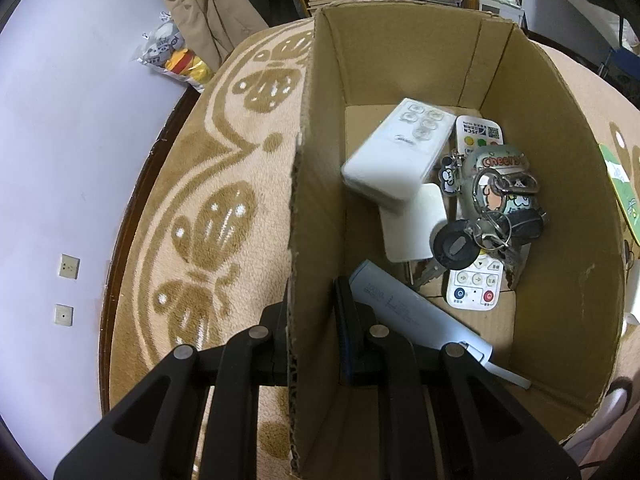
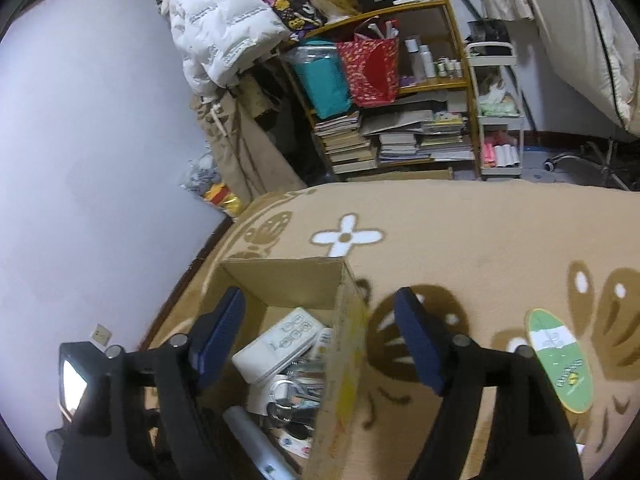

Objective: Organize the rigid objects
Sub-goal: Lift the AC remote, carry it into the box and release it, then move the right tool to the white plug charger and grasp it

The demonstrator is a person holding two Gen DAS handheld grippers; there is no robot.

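Left tool (image 1: 312,312) apparently pinches box wall (image 1: 298,216).

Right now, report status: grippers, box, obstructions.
Left gripper shut on cardboard box wall. Right gripper open above box rim. Remotes, keys inside; green card out on rug. Nothing in the way.

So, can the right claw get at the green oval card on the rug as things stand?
Probably yes. The right claw is open and empty, straddling the cardboard box wall, and the green oval card lies uncovered on the rug beside it.
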